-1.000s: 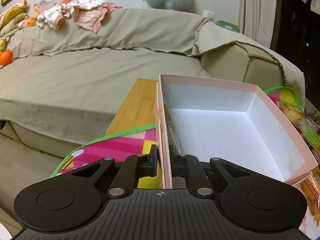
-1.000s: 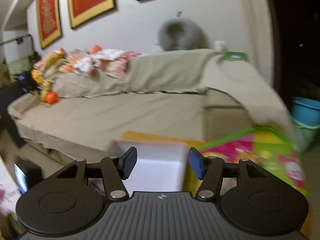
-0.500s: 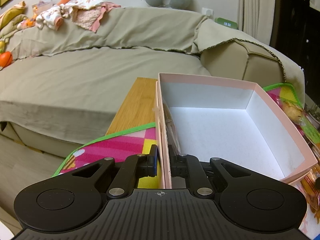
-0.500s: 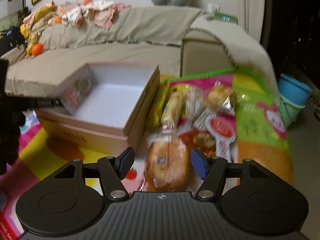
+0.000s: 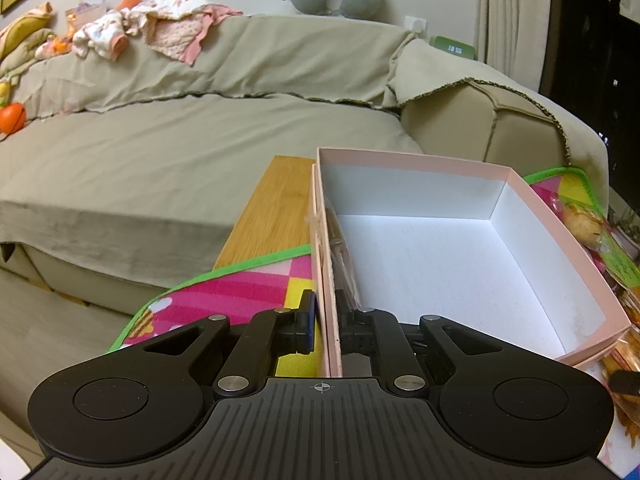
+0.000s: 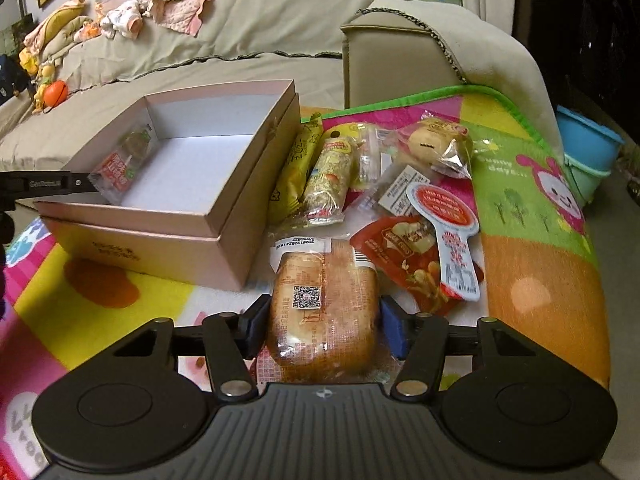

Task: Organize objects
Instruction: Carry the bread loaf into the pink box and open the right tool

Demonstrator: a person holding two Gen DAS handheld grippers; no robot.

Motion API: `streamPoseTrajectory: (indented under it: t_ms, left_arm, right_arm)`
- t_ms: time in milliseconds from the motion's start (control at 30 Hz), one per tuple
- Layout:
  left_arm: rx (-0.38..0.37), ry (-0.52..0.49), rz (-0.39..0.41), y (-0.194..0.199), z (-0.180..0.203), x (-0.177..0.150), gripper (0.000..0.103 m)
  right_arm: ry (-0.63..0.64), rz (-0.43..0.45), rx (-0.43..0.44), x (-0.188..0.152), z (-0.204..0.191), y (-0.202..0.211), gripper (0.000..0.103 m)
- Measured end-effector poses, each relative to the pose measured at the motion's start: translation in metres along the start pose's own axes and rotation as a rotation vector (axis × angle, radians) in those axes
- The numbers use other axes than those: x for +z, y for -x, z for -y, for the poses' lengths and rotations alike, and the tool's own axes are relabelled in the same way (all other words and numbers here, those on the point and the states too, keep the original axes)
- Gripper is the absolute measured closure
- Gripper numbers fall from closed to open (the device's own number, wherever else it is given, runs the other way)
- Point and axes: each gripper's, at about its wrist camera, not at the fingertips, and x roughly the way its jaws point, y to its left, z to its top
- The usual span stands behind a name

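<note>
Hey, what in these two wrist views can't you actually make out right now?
- Bread pack, right view: near end hidden behind the right tongs; jaws closing around it, pad contact unclear.
- Pink box, left view: near wall hidden by the left tongs, shut on its side wall.
- Snack labels: print too small.

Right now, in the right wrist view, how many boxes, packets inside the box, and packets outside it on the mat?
Pink box: 1
Packet inside it: 1
Packets outside, on the mat: about 8, overlapping
Total: about 10
</note>
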Motion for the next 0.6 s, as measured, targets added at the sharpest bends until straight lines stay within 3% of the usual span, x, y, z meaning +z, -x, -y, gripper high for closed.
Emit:
streamPoseTrajectory:
  t_ms: [400, 600]
  left_arm:
    - [0.000, -0.004, 0.000, 0.000, 0.002, 0.001, 0.092]
    - [-0.006, 0.000, 0.005, 0.000, 0.002, 0.001, 0.092]
  right_arm:
    - [0.026, -0.006, 0.008, -0.017, -0.007, 0.071, 0.047]
    - [0.053, 0.108, 0.072, 0.011, -0.030, 0.119, 0.047]
